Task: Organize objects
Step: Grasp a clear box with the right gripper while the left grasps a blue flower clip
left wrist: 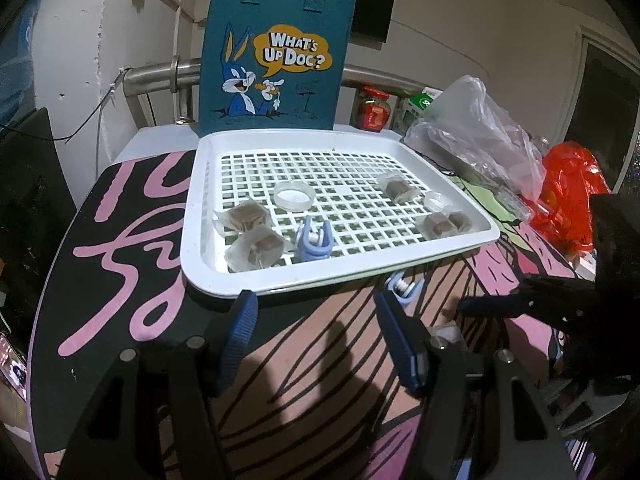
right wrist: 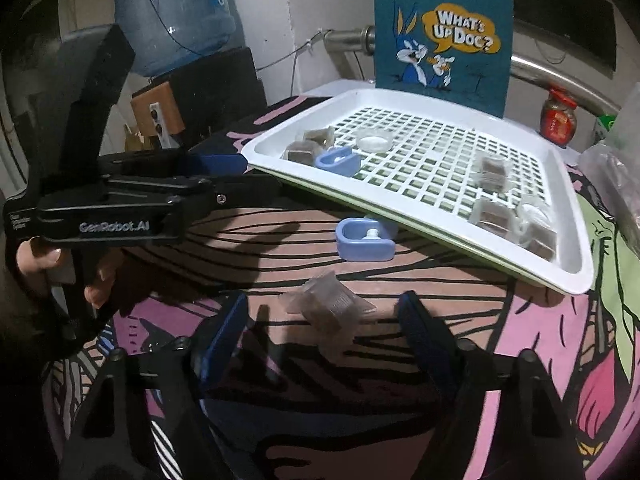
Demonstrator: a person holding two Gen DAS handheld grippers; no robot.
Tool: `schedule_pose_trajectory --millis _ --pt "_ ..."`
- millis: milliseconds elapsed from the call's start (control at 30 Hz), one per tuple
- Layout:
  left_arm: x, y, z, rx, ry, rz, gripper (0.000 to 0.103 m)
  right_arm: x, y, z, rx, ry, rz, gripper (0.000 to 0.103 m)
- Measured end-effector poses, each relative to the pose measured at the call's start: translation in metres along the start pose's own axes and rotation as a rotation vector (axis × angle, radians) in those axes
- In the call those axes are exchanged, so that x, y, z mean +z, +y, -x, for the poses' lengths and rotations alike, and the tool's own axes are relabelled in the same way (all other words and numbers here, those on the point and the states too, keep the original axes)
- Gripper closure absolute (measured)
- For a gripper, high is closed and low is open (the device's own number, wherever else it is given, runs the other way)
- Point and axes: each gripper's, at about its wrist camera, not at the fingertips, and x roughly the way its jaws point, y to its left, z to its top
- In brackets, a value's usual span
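A white perforated plastic tray (left wrist: 200,216) sits on the pink-and-black patterned tabletop (left wrist: 132,280), with a blue cartoon-rabbit tote bag (left wrist: 276,60) standing upright just behind its far edge. In the tray lie several clear-wrapped brown cubes (left wrist: 246,218), a round clear lid (left wrist: 294,196) and a light-blue plastic clip (left wrist: 314,242). A second light-blue plastic clip (right wrist: 366,240) rests on the tabletop just before the tray's near edge, and one clear-wrapped brown cube (right wrist: 330,310) lies nearer still. Crumpled plastic bags (left wrist: 476,136) lie right of the tray.

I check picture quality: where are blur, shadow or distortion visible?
Left wrist view: fisheye bends the white tray edges; a dark shadow lies on the tablecloth. Right wrist view: the wrapped packet between the fingers looks blurred.
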Motion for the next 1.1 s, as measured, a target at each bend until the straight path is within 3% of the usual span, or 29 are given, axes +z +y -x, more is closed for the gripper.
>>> schedule_pose_trajectory --millis 67,133,267,500,733,1100 --pt "0.000 0.000 0.000 -0.004 0.004 -0.001 0.042 0.001 0.002 -0.007 0.001 0.031 0.012 0.045" --pt "-0.001 -0.001 -0.001 -0.009 0.008 -0.002 0.042 0.001 0.003 -0.013 -0.005 0.062 0.020 0.063" --pt "-0.001 -0.003 -0.005 -0.037 0.027 -0.005 0.042 -0.002 0.002 -0.010 -0.003 0.056 0.015 0.081" --pt "-0.004 -0.008 -0.011 -0.078 0.065 -0.023 0.042 -0.009 -0.006 0.010 -0.027 -0.008 -0.033 0.082" --pt "-0.001 -0.027 -0.024 -0.159 0.115 -0.045 0.042 -0.019 -0.034 0.033 -0.120 -0.066 -0.143 0.082" --pt "0.012 -0.046 -0.059 -0.119 0.169 -0.094 0.042 -0.021 -0.041 0.042 -0.124 -0.105 -0.184 0.082"
